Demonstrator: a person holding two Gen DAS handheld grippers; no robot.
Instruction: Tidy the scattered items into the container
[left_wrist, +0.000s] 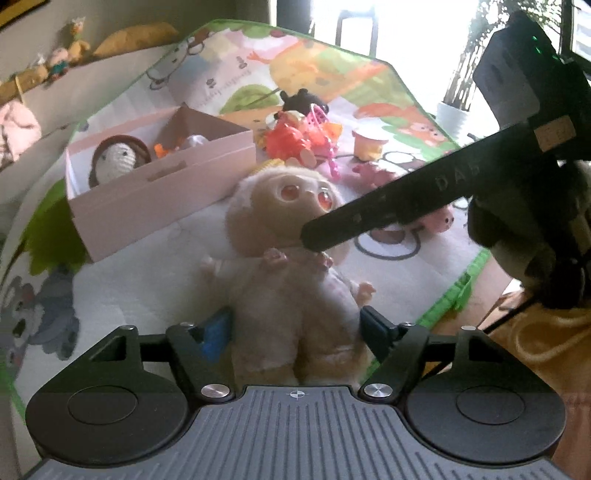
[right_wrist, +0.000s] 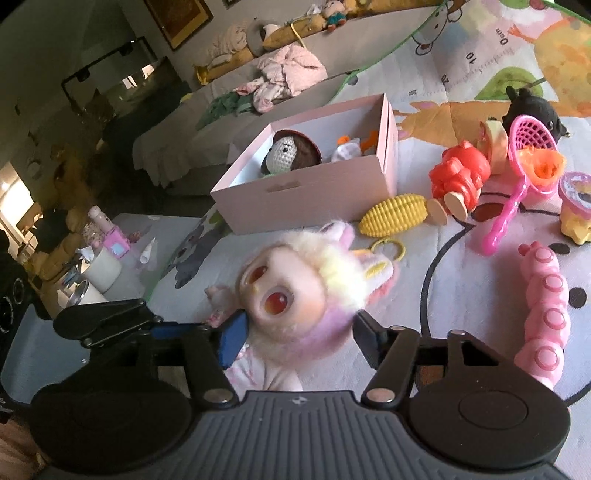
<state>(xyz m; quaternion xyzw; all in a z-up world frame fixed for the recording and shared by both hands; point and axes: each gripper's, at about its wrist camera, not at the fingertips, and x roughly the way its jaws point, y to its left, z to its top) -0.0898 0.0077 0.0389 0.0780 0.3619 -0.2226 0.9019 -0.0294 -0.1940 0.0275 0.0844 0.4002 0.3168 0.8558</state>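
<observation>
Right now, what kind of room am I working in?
Probably a child's bedroom or playroom at home: a cartoon play mat strewn with toys, a bed with rumpled clothes behind it, and stuffed toys lined up on a ledge.

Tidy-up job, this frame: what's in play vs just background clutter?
In play:
- fluffy doll, between both grippers
- pink box
- yellow corn toy
- red figure
- pink net scoop
- pink caterpillar toy

Lying about:
- pink clothes on the bed
- white cup on the side table
- potted plant
</observation>
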